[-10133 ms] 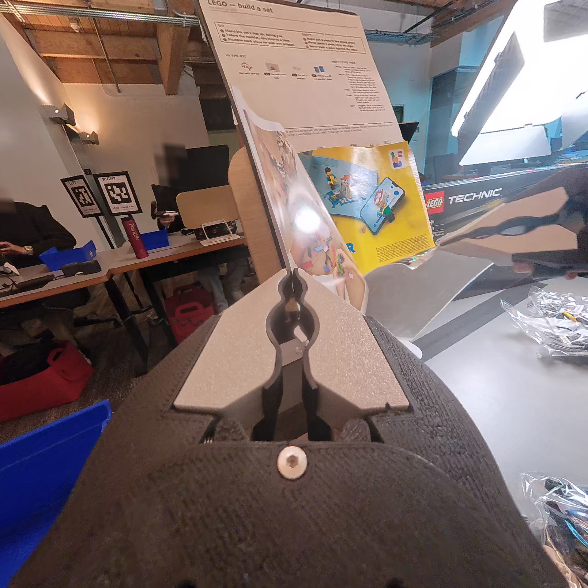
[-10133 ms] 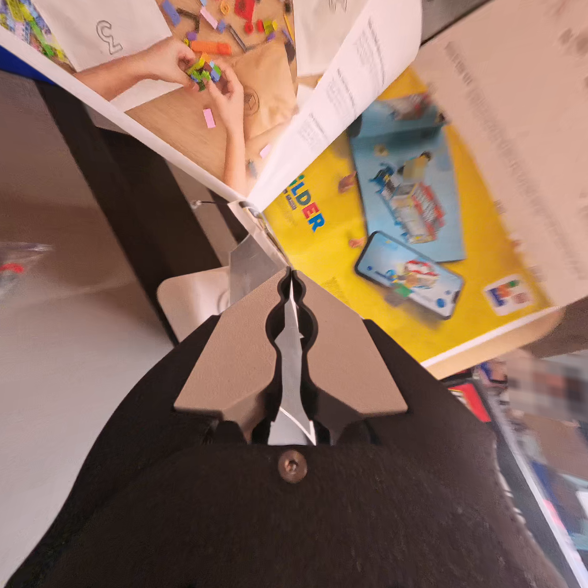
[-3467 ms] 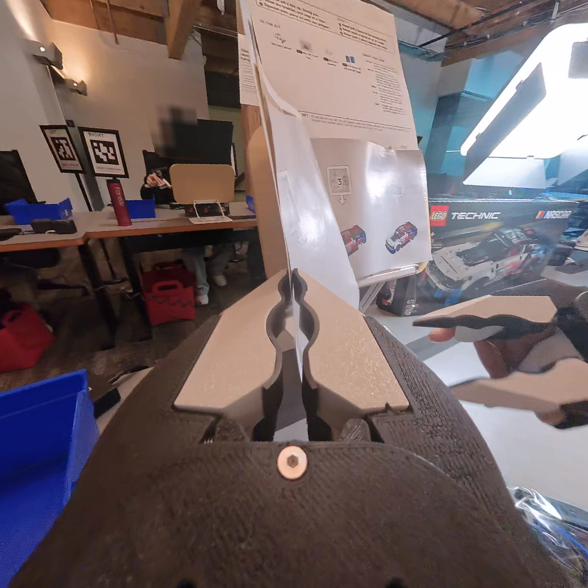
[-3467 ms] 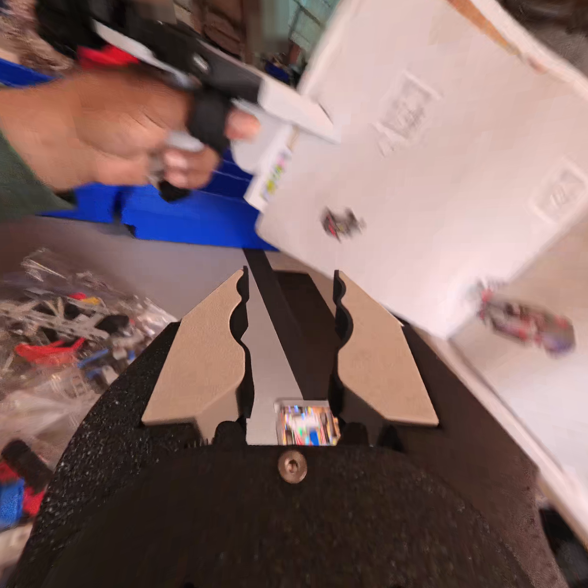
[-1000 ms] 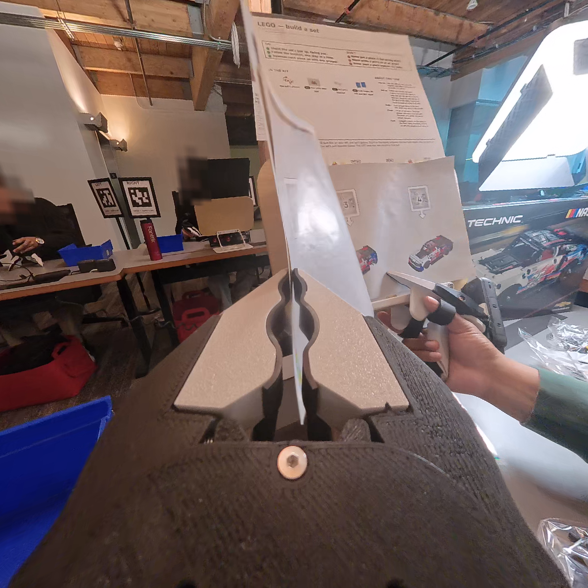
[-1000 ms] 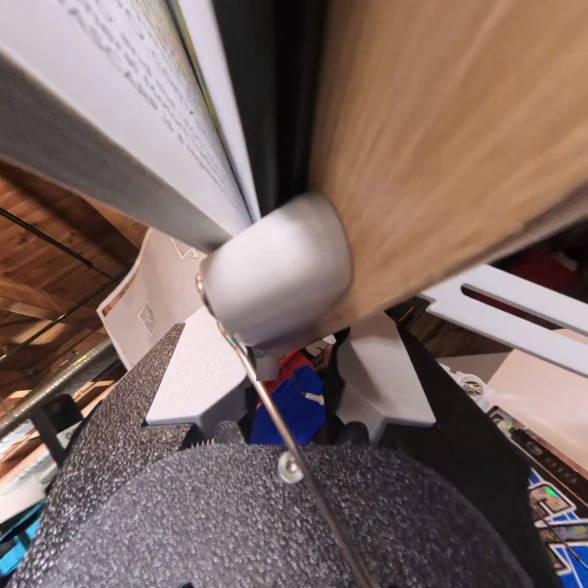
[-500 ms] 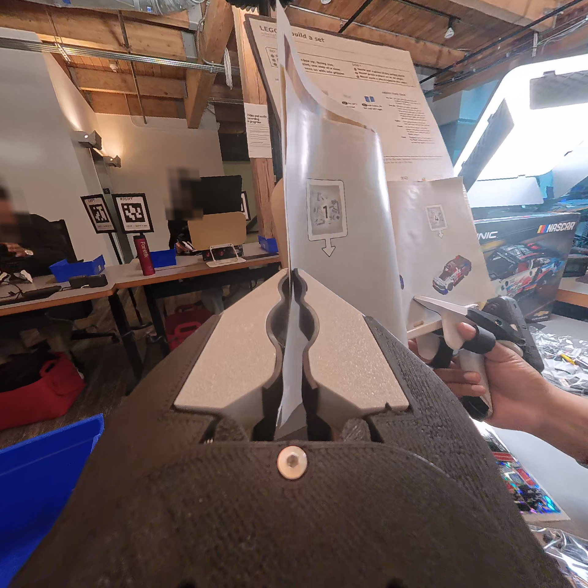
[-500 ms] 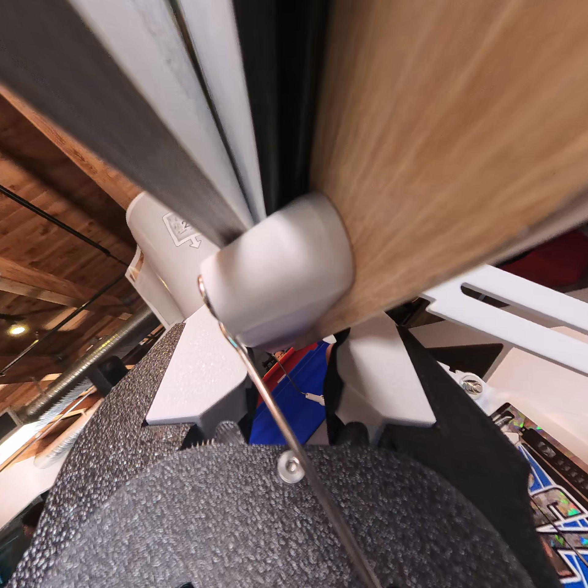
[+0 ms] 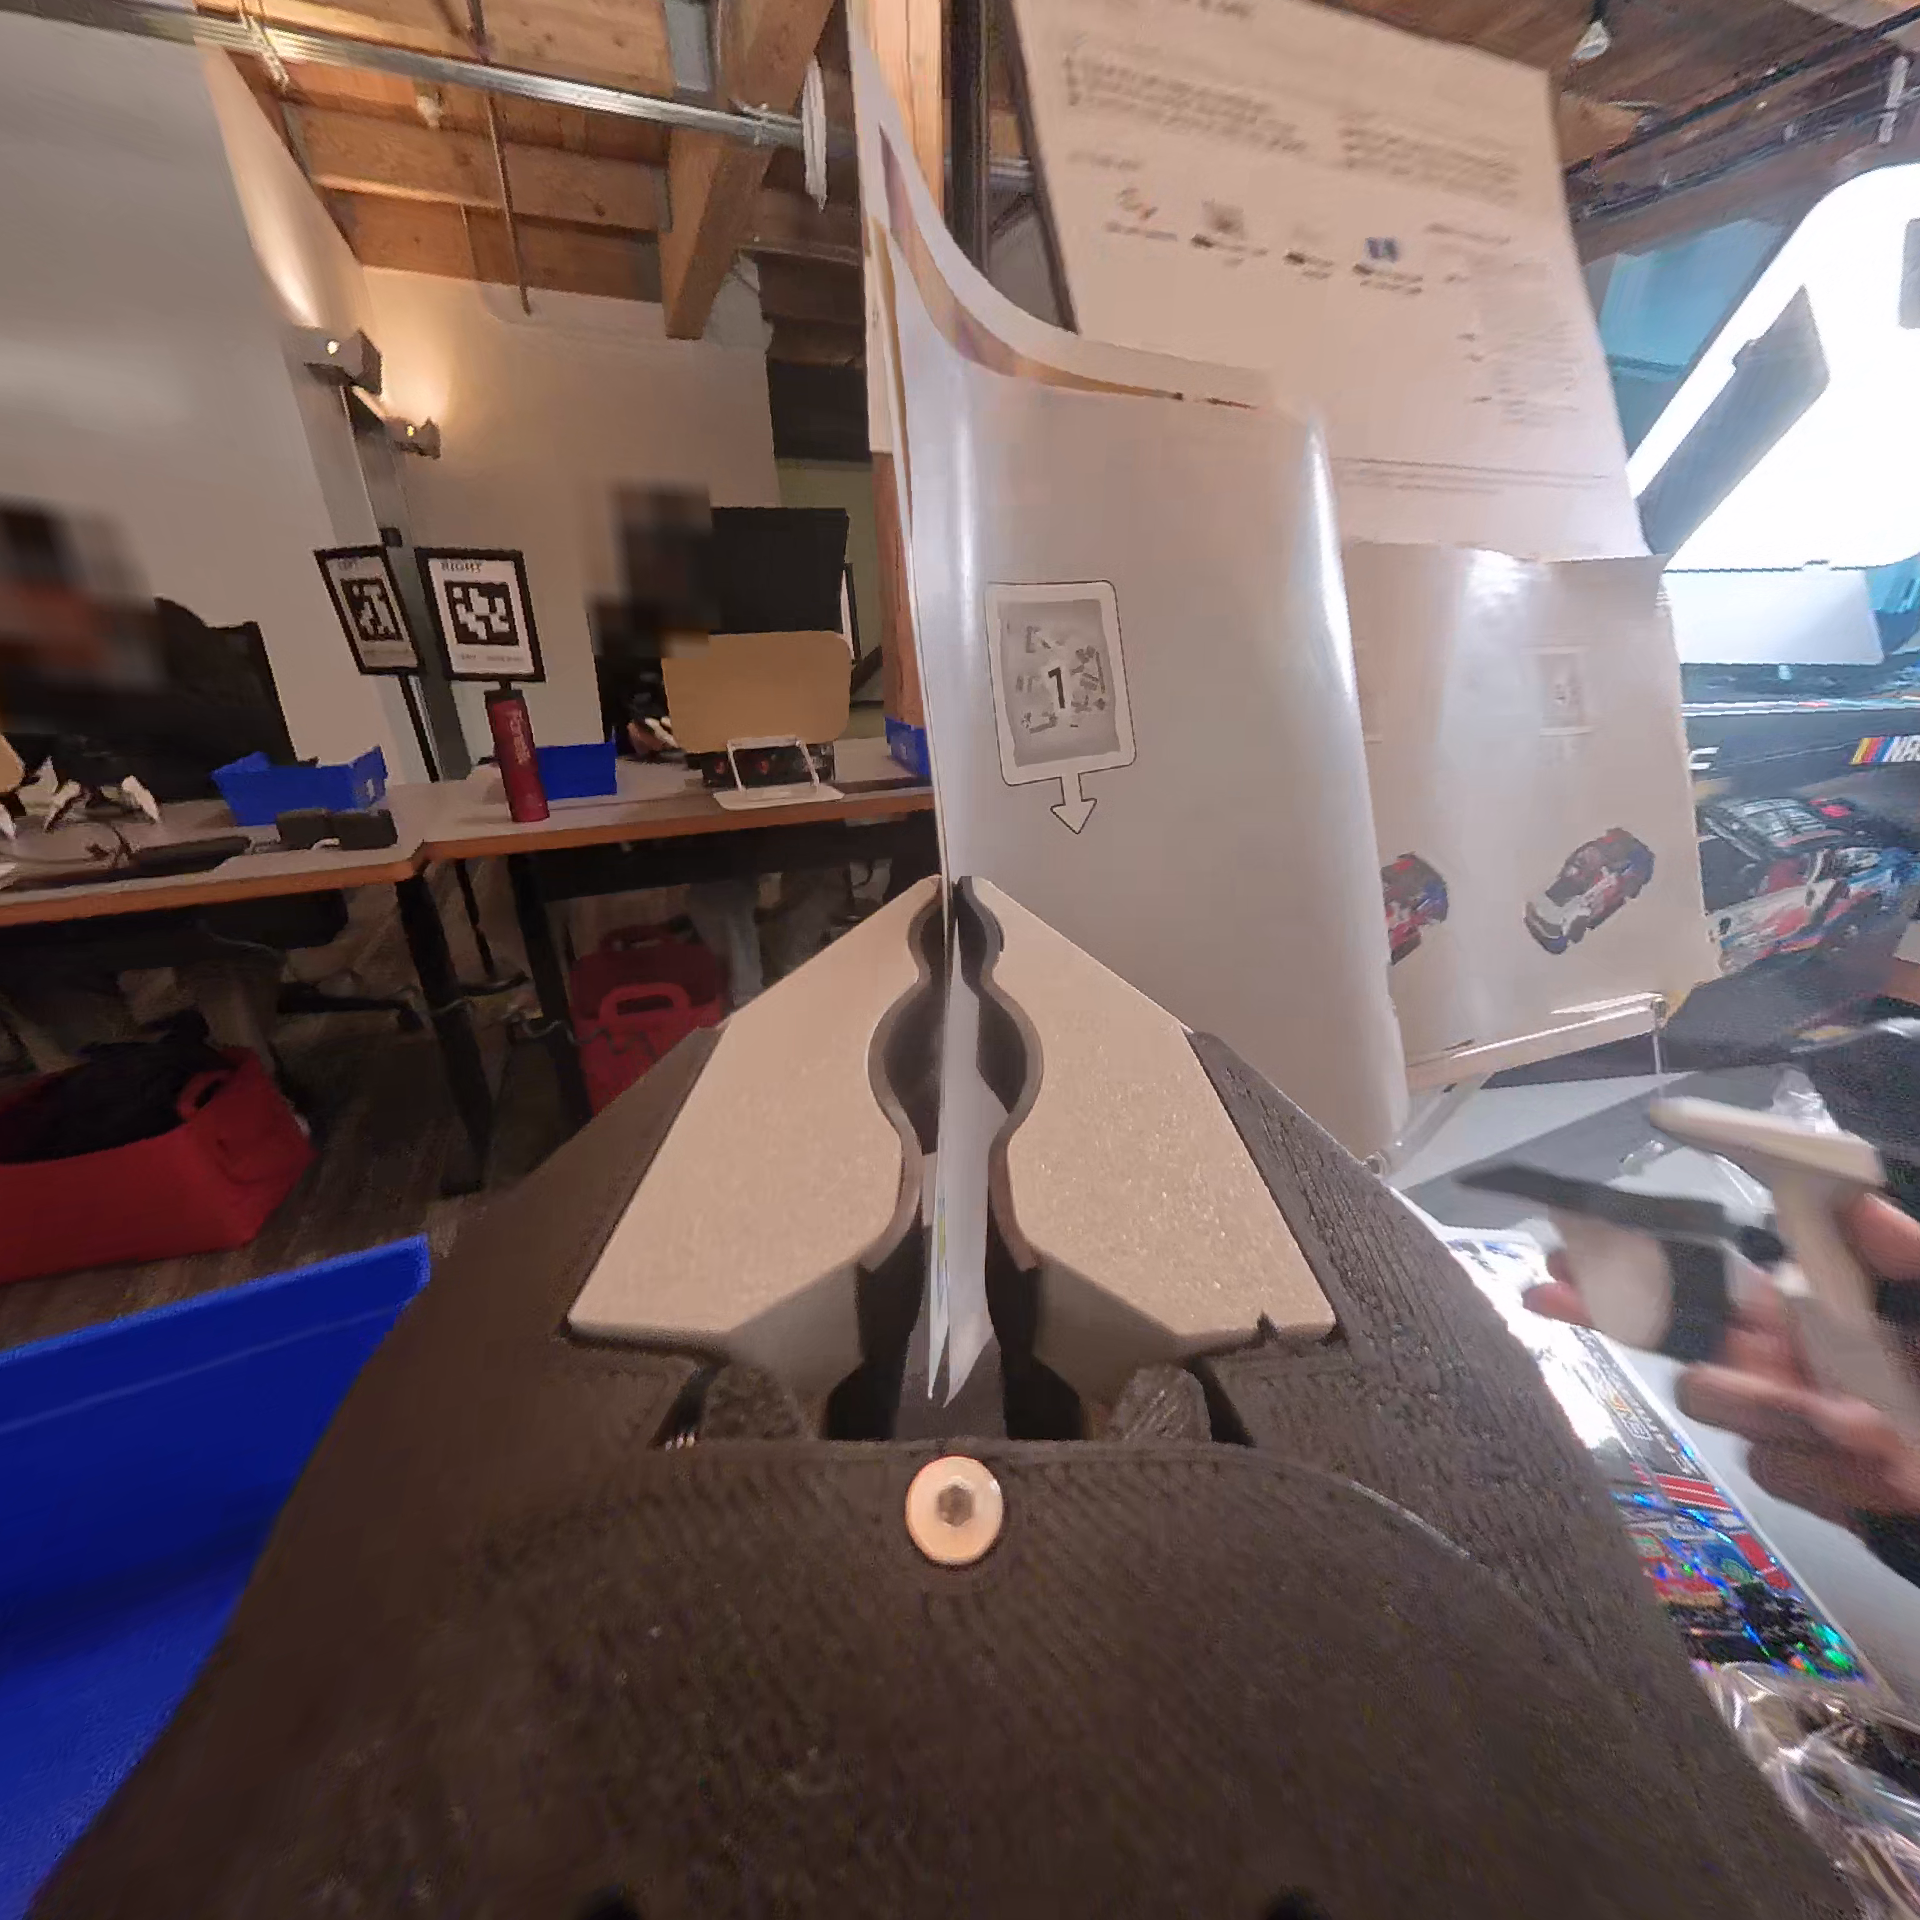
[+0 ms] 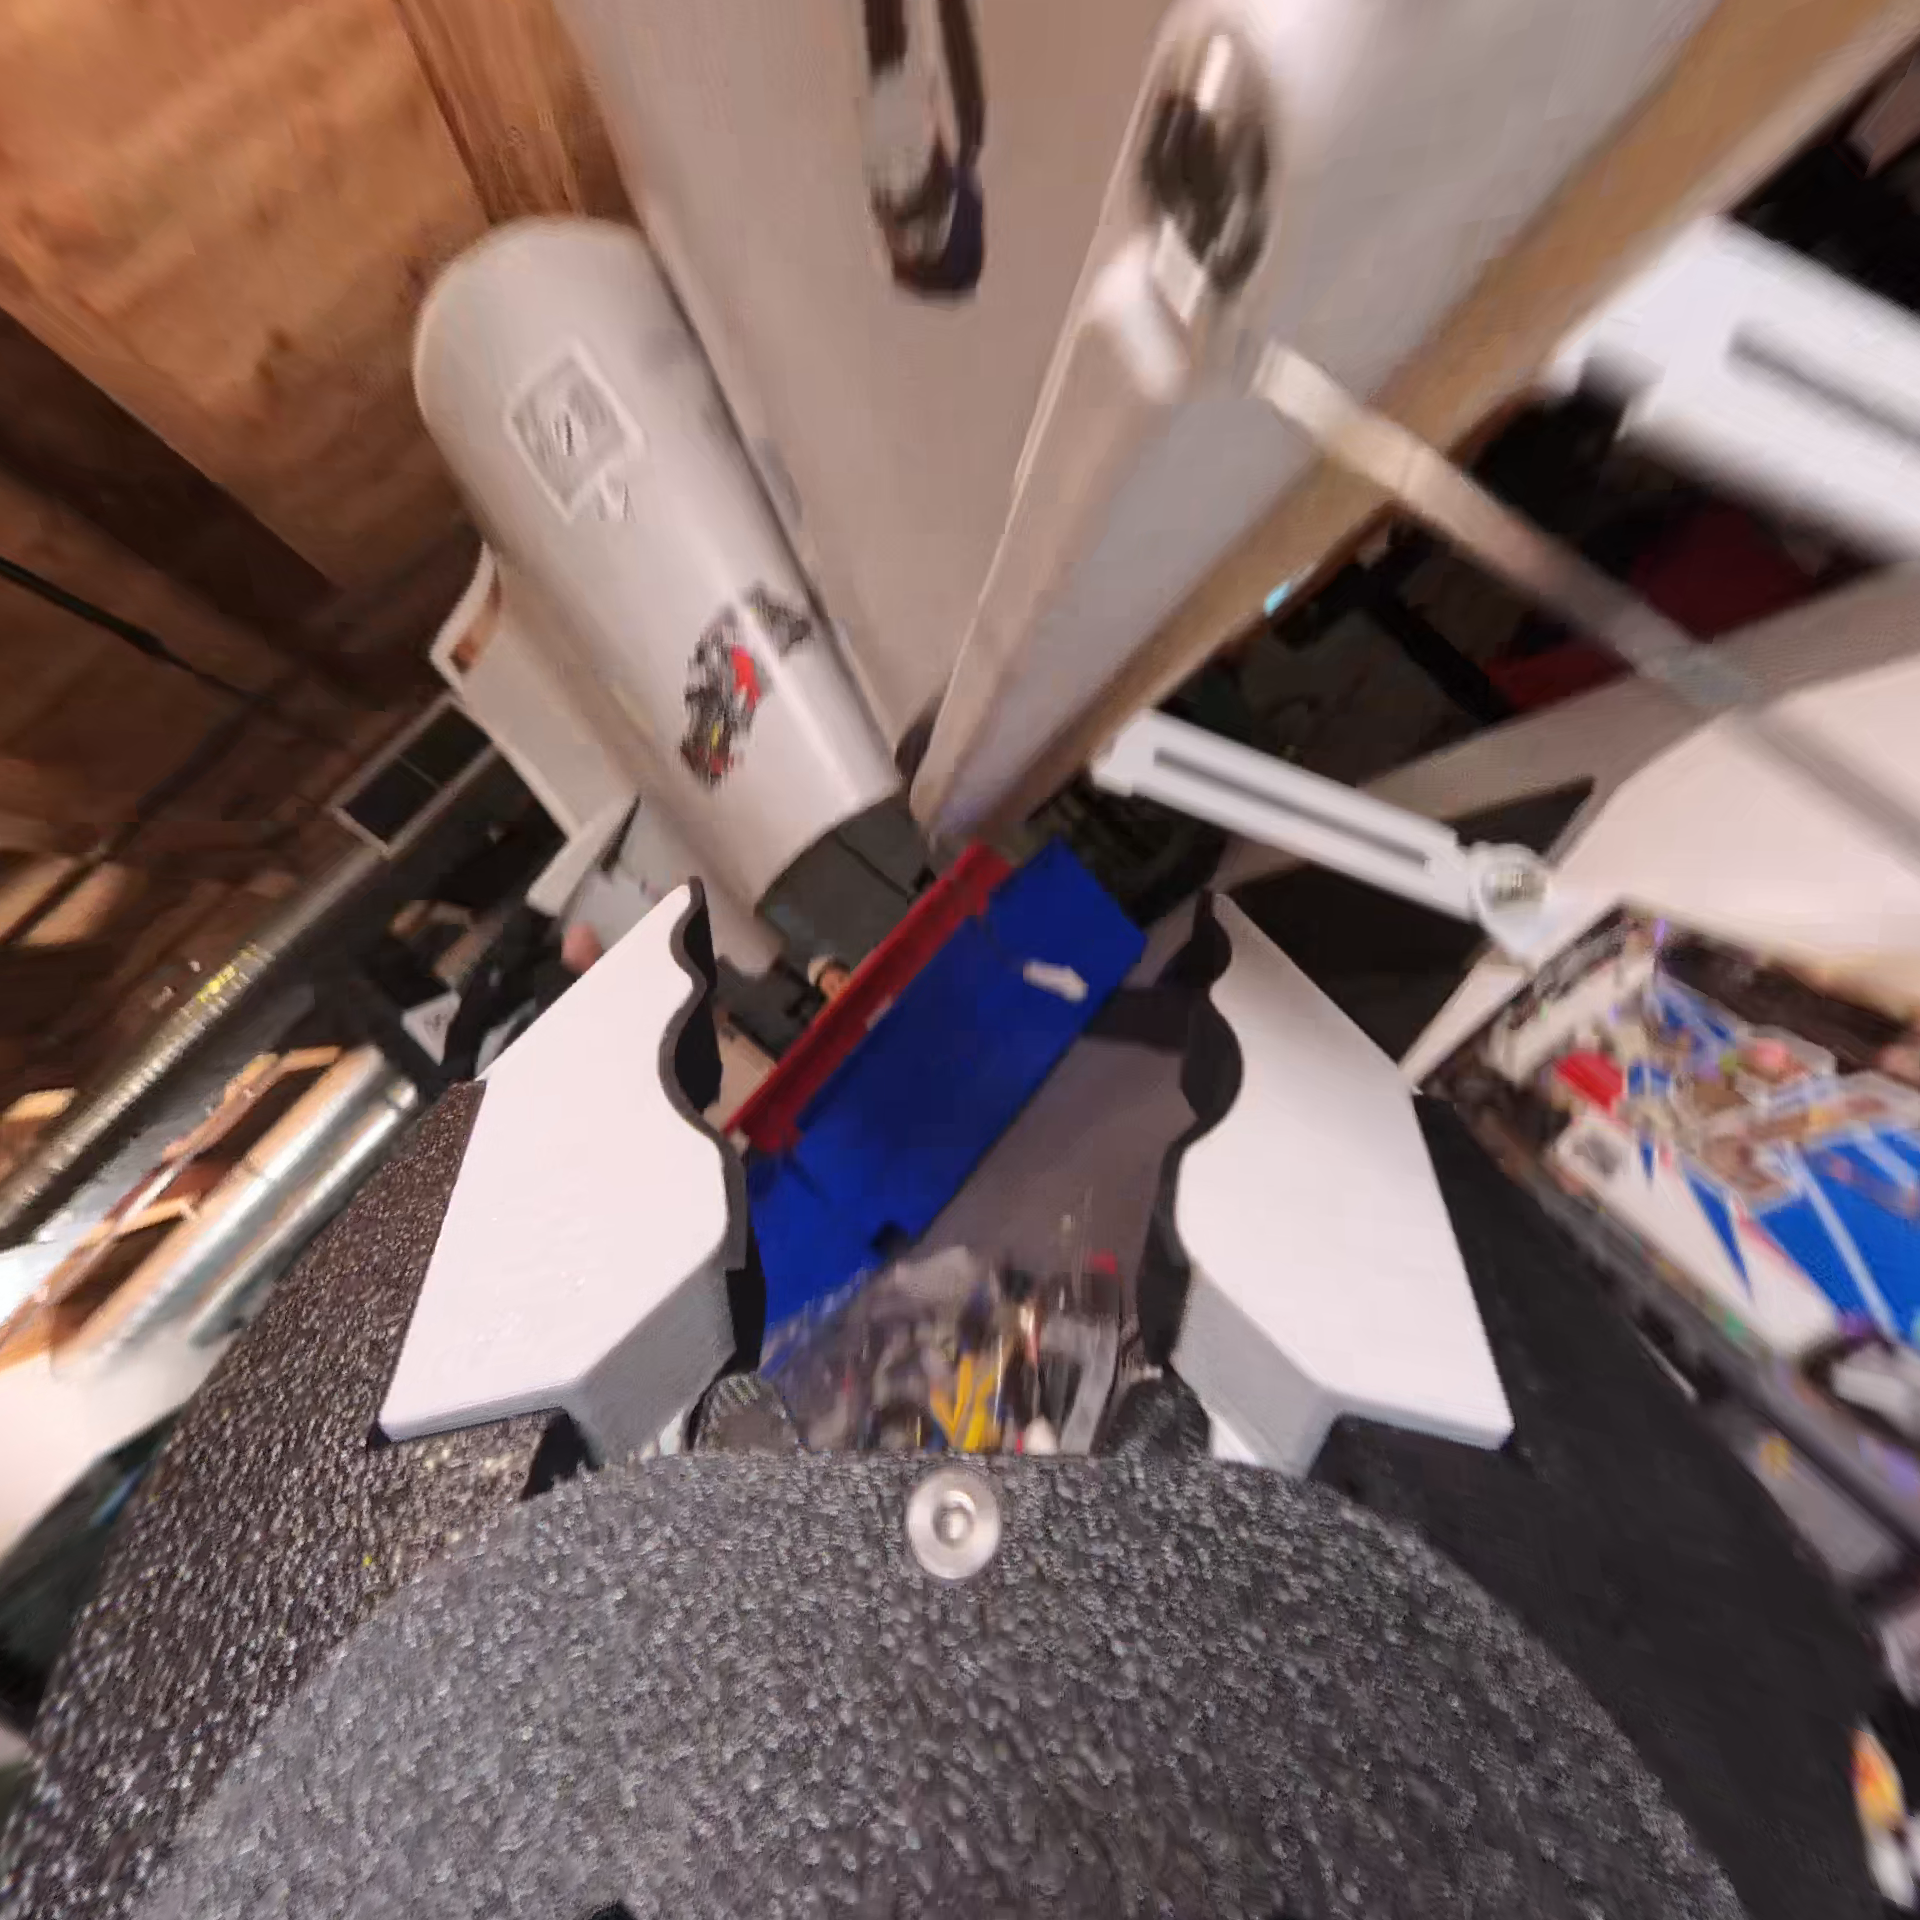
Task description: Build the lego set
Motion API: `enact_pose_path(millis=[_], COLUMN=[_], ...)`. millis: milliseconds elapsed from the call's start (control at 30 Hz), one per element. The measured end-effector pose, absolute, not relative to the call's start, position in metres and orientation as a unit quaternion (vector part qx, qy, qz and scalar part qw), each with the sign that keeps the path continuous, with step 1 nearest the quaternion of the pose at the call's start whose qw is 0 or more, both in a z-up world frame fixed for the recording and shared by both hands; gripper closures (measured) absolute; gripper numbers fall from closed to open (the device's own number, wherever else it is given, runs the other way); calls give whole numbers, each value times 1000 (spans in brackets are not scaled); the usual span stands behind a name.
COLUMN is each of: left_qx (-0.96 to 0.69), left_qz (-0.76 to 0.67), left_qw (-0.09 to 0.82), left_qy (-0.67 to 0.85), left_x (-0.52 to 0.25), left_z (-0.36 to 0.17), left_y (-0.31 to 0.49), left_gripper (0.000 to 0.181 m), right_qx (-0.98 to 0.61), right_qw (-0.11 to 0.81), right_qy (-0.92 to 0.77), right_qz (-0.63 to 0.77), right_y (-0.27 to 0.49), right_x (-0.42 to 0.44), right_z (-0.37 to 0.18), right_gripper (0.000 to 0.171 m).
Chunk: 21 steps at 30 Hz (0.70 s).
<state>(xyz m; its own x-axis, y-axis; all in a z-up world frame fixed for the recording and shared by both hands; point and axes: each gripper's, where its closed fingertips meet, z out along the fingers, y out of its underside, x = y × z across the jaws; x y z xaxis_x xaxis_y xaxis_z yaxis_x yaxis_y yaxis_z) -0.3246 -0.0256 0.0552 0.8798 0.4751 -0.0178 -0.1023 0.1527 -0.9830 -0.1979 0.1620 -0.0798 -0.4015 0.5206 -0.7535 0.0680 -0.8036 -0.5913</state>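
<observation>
Glossy booklet page (image 9: 1143, 727) curves upright, pinched between left gripper (image 9: 954, 894) jaws.

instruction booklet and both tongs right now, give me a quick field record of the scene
booklet page: instruction booklet page, upright and curved, lower edge pinched
left tongs: left tongs shut on the page
right tongs: right tongs open, empty, just below the booklet's curled pages
open spread: car pictures on the far page
behind booklet: printed instruction board
image quality: right wrist view blurred
</observation>
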Motion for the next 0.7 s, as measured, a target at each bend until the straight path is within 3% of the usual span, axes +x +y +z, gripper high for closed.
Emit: enact_pose_path(millis=[67, 133, 300, 400, 567, 600, 700], left_qx=[-624, -623, -614, -609, -610, -611, -613], left_qz=[185, 186, 187, 206, 219, 221, 221], left_qw=[741, 740, 744, 744, 741, 740, 739], left_qy=[-162, -172, -184, -181, -176, -174, -171], left_x=[-333, -340, -347, -347, -348, -348, -348], left_z=[49, 44, 41, 45, 42, 42, 42], left_y=[-28, -30, -37, -39, -37, -37, -37], left_gripper=[181, 181, 181, 181, 181, 181, 181], right_qx=[-536, -525, -509, -526, -581, -586, -570], right_qw=[126, 175, 435, 556, 554, 533, 504], right_qy=[-334, -411, -465, -460, -470, -473, -478], right_qz=[765, 724, 579, 450, 365, 386, 439], right_y=[137, 128, 208, 279, 337, 335, 329], right_x=[-167, -140, -106, -110, -157, -165, -171], right_z=[-94, -90, -26, -6, -10, -12, -14], right_gripper=[90, 106, 118, 112, 74, 72, 91])
